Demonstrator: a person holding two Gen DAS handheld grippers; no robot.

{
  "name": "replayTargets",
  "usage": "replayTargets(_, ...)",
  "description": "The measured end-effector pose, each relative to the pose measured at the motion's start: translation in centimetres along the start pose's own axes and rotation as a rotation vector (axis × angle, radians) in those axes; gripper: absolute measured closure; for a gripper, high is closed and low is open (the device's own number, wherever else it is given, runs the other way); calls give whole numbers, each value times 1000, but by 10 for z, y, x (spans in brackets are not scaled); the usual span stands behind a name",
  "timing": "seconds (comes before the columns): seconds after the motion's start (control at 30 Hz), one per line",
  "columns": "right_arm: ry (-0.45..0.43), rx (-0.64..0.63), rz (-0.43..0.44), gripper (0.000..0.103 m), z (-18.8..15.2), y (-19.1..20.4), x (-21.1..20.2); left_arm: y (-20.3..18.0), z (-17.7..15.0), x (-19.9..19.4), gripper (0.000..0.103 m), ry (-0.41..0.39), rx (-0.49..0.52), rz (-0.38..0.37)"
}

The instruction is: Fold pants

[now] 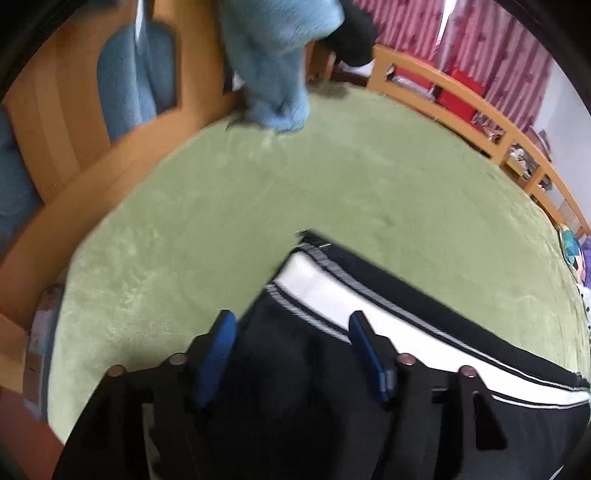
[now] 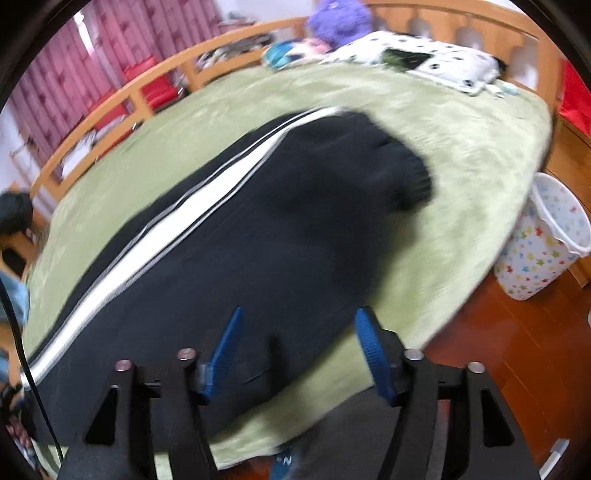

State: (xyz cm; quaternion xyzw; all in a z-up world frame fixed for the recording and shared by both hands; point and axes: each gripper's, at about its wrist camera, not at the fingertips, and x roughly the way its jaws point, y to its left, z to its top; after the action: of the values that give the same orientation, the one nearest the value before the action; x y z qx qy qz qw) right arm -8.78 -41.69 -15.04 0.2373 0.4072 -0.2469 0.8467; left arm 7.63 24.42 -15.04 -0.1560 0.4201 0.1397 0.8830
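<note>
Black pants with a white side stripe (image 1: 369, 314) lie on a green plush bedcover (image 1: 258, 192). In the left wrist view my left gripper (image 1: 291, 325) is open, its blue fingers (image 1: 218, 354) wide apart over the cuff end of the pants. In the right wrist view the pants (image 2: 277, 221) stretch from lower left to a bunched end at upper right. My right gripper (image 2: 299, 325) is open, blue fingers (image 2: 373, 354) spread above the near edge of the pants. Neither gripper holds cloth.
A wooden bed rail (image 1: 480, 114) curves around the bed, with pink curtains (image 1: 461, 40) behind. A light blue fuzzy garment (image 1: 273, 66) hangs at the far edge. A spotted pillow (image 2: 424, 59), purple plush toy (image 2: 340, 18) and star-patterned bin (image 2: 543, 240) on red-brown floor show in the right view.
</note>
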Motion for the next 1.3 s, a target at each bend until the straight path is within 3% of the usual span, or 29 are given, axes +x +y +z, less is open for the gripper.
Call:
replayTargets(0.13,-57,118,12,28,25,-51,-3,-37,-12,-24,37,3,25,-63)
replayTargets(0.33,-24,411,266,28,67,-122,37,-108,-40,-43,37,51,45,-180)
replayTargets(0.47,47,493,304,25,82,-133,82,-149,-56,-43,37,96,75,-230)
replayTargets(0.63,89,578,442,23,99,-129,128,-182,-72,-43,37,132,111,-239)
replayTargets(0.67,91,588,444,26,104,-127,133,-185,-75,-43,37,134,117,-237)
replayTargets(0.73,19,539,417,59,122,-123,127,-189,-78,-42,37,135,116,-221)
replayTargets(0.77,-19,483,421,65,131,-120,117,-188,-78,-43,37,138,109,-216)
replayTargets(0.87,-199,322,465,67,165,-116,69,-182,-77,-50,37,124,87,-219)
replayTargets(0.93,-225,267,424,67,177,-117,62,-177,-77,-55,37,103,77,-218)
replayTargets(1.0,-185,241,357,64,177,-121,78,-171,-77,-56,37,101,72,-217)
replayTargets(1.07,-78,222,257,57,169,-127,110,-166,-79,-56,37,107,67,-207)
replayTargets(1.1,21,193,177,51,161,-125,131,-161,-79,-55,37,113,65,-197)
replayTargets(1.13,41,173,163,48,152,-129,132,-158,-79,-54,37,115,65,-193)
replayTargets(1.17,19,160,173,45,144,-131,129,-154,-78,-54,37,116,65,-184)
replayTargets(1.23,-17,134,124,25,134,-135,112,-144,-76,-54,37,111,71,-164)
replayTargets(1.3,-38,101,63,25,125,-139,95,-134,-74,-53,37,99,74,-149)
